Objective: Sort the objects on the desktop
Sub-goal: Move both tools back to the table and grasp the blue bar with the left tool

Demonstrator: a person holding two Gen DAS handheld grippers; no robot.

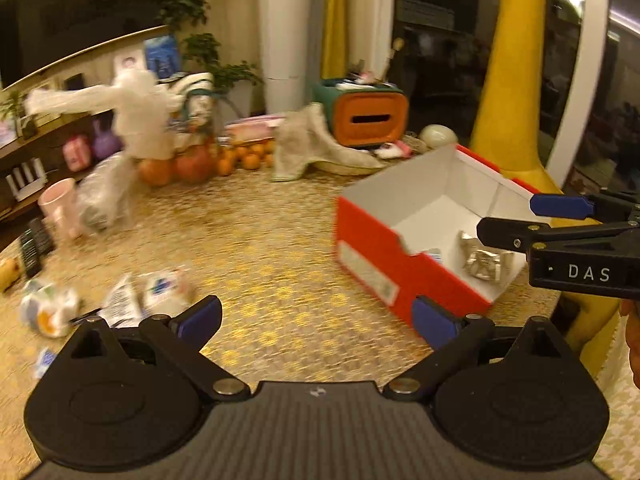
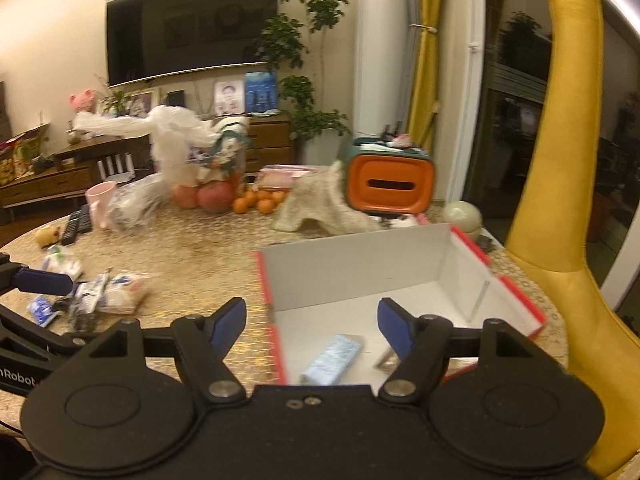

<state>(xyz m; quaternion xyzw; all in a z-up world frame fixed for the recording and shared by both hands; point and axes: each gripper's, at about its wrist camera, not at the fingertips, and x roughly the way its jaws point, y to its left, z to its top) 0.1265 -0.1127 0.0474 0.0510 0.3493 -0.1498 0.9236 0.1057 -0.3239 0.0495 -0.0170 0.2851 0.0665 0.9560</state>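
Observation:
A red box with a white inside (image 1: 376,248) (image 2: 400,256) stands on the right of the gold-patterned table. Inside lie a crumpled silver wrapper (image 1: 482,260) and a light blue packet (image 2: 332,360). Several small snack packets (image 1: 132,300) (image 2: 108,292) lie on the table at the left. My left gripper (image 1: 316,316) is open and empty, above the table between the packets and the box. My right gripper (image 2: 312,326) is open and empty over the box's near edge; it also shows in the left wrist view (image 1: 516,218) above the box.
At the back stand an orange and green tissue box (image 1: 368,116), a beige cloth (image 1: 312,148), oranges and apples (image 1: 224,160), a white plastic bag (image 1: 136,116), a pink mug (image 1: 60,204) and a remote (image 1: 34,244). A yellow chair (image 2: 560,200) is at the right.

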